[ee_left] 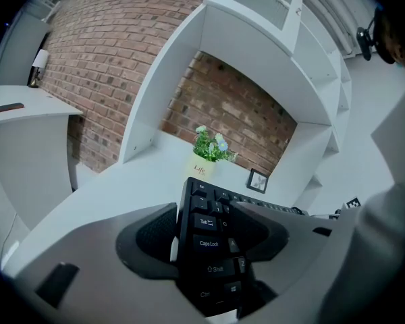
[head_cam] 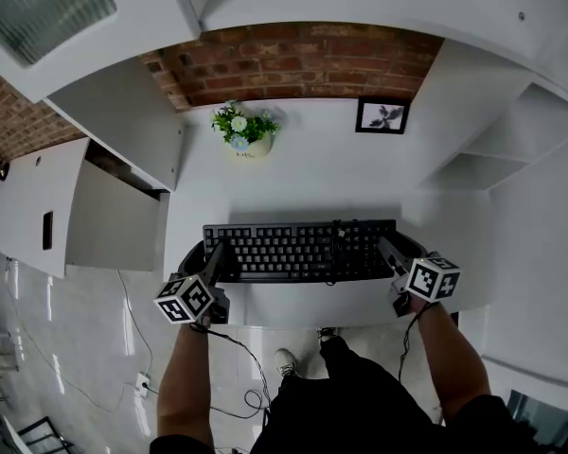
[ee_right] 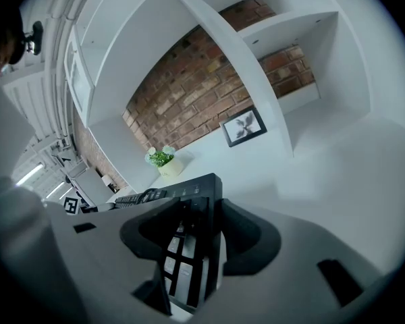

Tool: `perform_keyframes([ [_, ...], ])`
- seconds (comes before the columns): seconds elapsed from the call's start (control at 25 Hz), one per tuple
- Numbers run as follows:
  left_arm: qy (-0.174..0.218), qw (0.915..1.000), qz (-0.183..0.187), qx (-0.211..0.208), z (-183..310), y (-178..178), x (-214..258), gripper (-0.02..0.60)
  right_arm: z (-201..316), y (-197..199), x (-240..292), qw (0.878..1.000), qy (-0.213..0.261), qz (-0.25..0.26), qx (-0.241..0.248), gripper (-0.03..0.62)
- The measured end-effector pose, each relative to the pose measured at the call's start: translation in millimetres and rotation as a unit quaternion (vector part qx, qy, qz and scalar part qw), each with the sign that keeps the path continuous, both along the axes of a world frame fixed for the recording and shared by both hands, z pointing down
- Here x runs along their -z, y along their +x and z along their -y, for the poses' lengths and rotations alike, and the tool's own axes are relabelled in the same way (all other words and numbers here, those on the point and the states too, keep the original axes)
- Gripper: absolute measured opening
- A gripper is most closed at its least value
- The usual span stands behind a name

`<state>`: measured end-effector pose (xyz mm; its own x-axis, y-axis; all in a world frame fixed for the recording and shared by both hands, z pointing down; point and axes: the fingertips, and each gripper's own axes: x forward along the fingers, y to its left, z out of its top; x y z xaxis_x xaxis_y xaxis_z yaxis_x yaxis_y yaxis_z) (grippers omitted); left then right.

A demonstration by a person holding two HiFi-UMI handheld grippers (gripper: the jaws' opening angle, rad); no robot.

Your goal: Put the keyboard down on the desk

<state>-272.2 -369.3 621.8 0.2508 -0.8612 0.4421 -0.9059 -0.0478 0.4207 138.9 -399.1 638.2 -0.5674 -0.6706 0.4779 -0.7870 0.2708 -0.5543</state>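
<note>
A black keyboard [head_cam: 298,251] lies lengthwise across the front part of the white desk [head_cam: 303,173], and its shadow falls on the desk just behind it. My left gripper [head_cam: 215,258] is shut on its left end; in the left gripper view the jaws clamp the keyboard [ee_left: 212,245] by the Tab and Caps Lock keys. My right gripper [head_cam: 388,252] is shut on the right end, where the jaws pinch the keyboard [ee_right: 189,252] above and below. Whether its underside touches the desk is hidden.
A potted plant [head_cam: 244,130] and a small framed picture [head_cam: 382,115] stand at the back of the desk against the brick wall [head_cam: 293,60]. White shelf sides flank the desk. A lower white side desk [head_cam: 47,206] stands at the left. Cables [head_cam: 237,376] trail on the floor.
</note>
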Motion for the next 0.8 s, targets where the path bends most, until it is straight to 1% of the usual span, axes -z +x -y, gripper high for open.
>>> perform_keyframes([
  [0.32, -0.034, 0.9994, 0.002, 0.005, 2, -3, -28, 0.251, 1, -2, -28, 0.999, -0.037, -0.011, 0.002, 0.201],
  [0.52, -0.051, 0.9986, -0.010, -0.007, 1, 5, -36, 0.252, -2, -1, -33, 0.998, -0.059, -0.019, 0.000, 0.201],
  [0.8, -0.066, 0.9978, -0.001, -0.001, 1, 5, -47, 0.250, -1, -2, -45, 0.996, -0.075, -0.044, 0.003, 0.201],
])
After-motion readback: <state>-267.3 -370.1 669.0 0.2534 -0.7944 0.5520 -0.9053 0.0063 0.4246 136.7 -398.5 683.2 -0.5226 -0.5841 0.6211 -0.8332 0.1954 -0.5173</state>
